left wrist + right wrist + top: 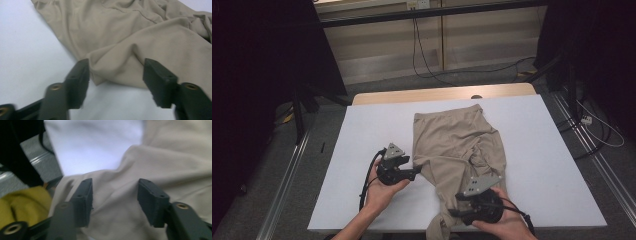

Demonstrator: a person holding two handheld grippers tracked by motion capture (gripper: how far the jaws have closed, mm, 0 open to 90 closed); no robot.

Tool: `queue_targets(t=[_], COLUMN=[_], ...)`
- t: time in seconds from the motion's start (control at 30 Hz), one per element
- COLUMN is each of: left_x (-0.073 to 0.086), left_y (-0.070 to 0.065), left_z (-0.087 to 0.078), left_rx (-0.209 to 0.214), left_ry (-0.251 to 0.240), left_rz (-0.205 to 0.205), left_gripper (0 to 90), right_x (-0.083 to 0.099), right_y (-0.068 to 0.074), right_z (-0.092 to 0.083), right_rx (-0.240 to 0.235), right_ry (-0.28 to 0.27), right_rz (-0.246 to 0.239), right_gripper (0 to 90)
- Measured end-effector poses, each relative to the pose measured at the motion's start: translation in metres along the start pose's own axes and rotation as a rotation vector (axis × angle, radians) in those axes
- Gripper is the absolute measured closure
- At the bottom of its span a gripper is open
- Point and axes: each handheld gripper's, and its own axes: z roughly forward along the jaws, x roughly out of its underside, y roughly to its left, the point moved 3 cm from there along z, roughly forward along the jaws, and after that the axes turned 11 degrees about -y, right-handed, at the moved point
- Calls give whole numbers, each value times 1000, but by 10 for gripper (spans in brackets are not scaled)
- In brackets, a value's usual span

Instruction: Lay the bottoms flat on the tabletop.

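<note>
A beige garment [457, 145] lies crumpled lengthwise on the white table [377, 130], its near end hanging over the front edge. My left gripper [416, 171] is at the garment's left edge, held in the person's left hand. In the left gripper view the jaws [116, 72] stand open on either side of a fold of the beige cloth [130, 30], pads clear of it. My right gripper [453, 205] is over the garment's near end by the front edge. In the right gripper view its jaws [115, 192] are open above the cloth [175, 170] without pinching it.
A wooden strip [442, 93] borders the table's far side. Bare white tabletop lies left [362, 150] and right [552, 150] of the garment. Cables [602, 135] and metal rails [287, 175] run along the floor. Something yellow [22, 202] sits low left in the right gripper view.
</note>
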Motion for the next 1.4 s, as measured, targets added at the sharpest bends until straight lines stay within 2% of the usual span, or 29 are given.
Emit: queue_targets(t=[0.1, 0.13, 0.2, 0.33, 0.47, 0.5, 0.53, 0.57, 0.6, 0.67, 0.8, 0.97, 1.13, 1.2, 1.3, 1.37, 1.4], left_x=[3, 4, 6, 7, 7, 7, 8, 8, 8, 9, 8, 9, 9, 9, 8, 9, 10], left_y=[-3, -3, -1, 1, -1, -2, -2, -2, -2, -2, 0, 0, -1, -2, -3, -4, -5], left_z=[-6, -7, -8, -6, -5, -5, -5, -4, -4, -4, -6, -7, -7, -7, -11, -14, -15], left_rx=[12, 15, 10, 6, 13, 17, 17, 14, 13, 14, 10, 5, 12, 20, 40, 47, 51], left_ry=[-10, -16, -18, -13, -10, -8, -6, -7, -2, 0, -6, -5, -3, 0, 6, 22, 29], left_rz=[4, -1, -10, -18, -8, -6, -2, 2, 9, 4, 2, -4, -2, -14, -23, -26, -28], left_gripper=[338, 336, 336, 335, 339, 339, 339, 340, 339, 339, 338, 336, 337, 349, 410, 468, 514], right_x=[7, 9, 11, 13, 13, 13, 13, 14, 15, 15, 16, 20, 27, 28, 22, 17, 14], right_y=[3, 2, 1, 7, 13, 14, 16, 19, 20, 20, 25, 37, 57, 62, 59, 50, 45], right_z=[13, 17, 21, 25, 22, 20, 19, 18, 17, 16, 14, 7, 0, -4, -9, -12, -14], right_rx=[-9, 8, 18, 32, 8, -5, -27, -61, -57, -70, -62, -112, -178, -200, -165, -113, -104], right_ry=[53, 73, 78, 100, 100, 95, 89, 88, 80, 81, 76, 90, 103, 97, 48, 14, -5], right_rz=[-2, -9, -17, -84, -101, -103, -98, -74, -77, -56, -63, -60, -57, -49, -31, -26, -13], right_gripper=[277, 229, 198, 160, 336, 422, 598, 644, 666, 778, 803, 808, 801, 762, 514, 465, 436])
